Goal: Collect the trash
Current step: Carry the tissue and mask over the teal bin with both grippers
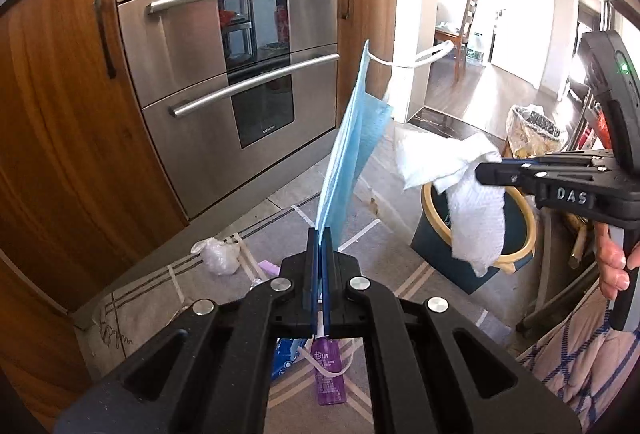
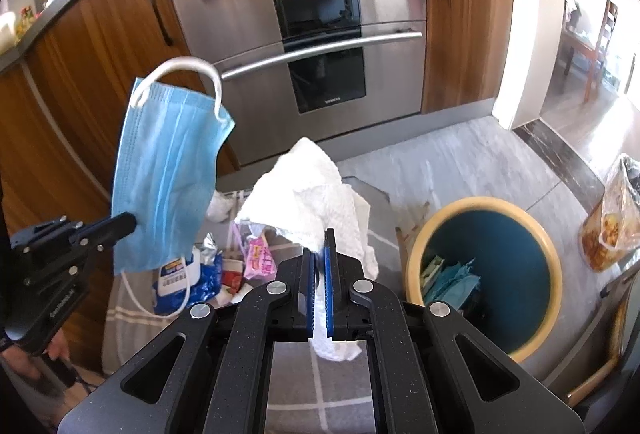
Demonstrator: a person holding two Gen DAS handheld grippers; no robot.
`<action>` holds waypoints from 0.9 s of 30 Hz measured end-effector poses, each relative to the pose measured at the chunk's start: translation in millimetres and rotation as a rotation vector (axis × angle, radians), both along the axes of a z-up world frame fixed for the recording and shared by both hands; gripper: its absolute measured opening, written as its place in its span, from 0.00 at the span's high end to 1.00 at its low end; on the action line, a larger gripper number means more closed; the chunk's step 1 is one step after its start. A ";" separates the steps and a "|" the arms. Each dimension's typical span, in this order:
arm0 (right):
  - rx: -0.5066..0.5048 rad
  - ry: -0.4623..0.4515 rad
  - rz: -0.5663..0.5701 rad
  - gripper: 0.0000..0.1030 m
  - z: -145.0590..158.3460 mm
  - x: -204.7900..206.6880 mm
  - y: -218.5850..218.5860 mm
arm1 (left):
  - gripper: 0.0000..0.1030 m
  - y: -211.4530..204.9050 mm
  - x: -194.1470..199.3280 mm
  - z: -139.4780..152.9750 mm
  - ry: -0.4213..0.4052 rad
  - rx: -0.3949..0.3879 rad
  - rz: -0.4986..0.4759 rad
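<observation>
Left gripper [image 1: 320, 234]: fingers clenched on a blue face mask [image 1: 352, 150], held in the air in front of the steel oven [image 1: 224, 74].

Right gripper [image 2: 319, 246]: fingers clenched on a crumpled white paper towel [image 2: 308, 198], held above the floor beside the bin.

Round blue bin [image 2: 486, 274]: tan rim, stands on the floor, blue scraps inside.

Floor litter [image 2: 208, 270]: wrappers and a wipes packet on a mat; a purple bottle [image 1: 329, 374] lies below the left gripper.
</observation>
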State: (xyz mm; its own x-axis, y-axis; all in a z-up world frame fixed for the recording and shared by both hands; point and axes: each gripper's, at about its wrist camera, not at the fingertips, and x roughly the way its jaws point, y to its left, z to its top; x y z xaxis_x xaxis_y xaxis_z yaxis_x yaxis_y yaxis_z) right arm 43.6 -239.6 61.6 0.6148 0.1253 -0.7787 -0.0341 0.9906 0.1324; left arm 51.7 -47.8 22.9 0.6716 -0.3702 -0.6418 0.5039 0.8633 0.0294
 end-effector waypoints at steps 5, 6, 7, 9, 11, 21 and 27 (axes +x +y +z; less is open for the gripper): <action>0.011 0.008 -0.003 0.95 -2.3 4.4 -6.3 | 0.99 -15.0 2.7 -0.6 0.008 -0.005 -0.029; 0.013 0.007 -0.007 0.95 -1.3 5.1 -9.9 | 0.99 -17.0 3.1 -0.8 0.012 -0.008 -0.032; 0.016 0.005 -0.011 0.95 -0.3 5.4 -12.8 | 0.99 -19.0 3.5 -1.1 0.017 -0.010 -0.036; 0.022 -0.003 -0.023 0.95 2.8 5.2 -20.3 | 0.99 -23.1 3.7 -1.1 0.024 -0.020 -0.045; 0.022 -0.015 -0.041 0.95 7.7 4.6 -30.9 | 0.99 -27.5 4.1 1.0 0.026 -0.034 -0.053; -0.033 -0.108 -0.188 0.95 36.9 1.0 -115.7 | 0.99 -73.1 3.1 17.2 -0.005 -0.080 -0.129; -0.024 -0.088 -0.262 0.95 30.8 -2.8 -158.3 | 0.99 -112.8 9.8 20.4 -0.023 -0.084 -0.186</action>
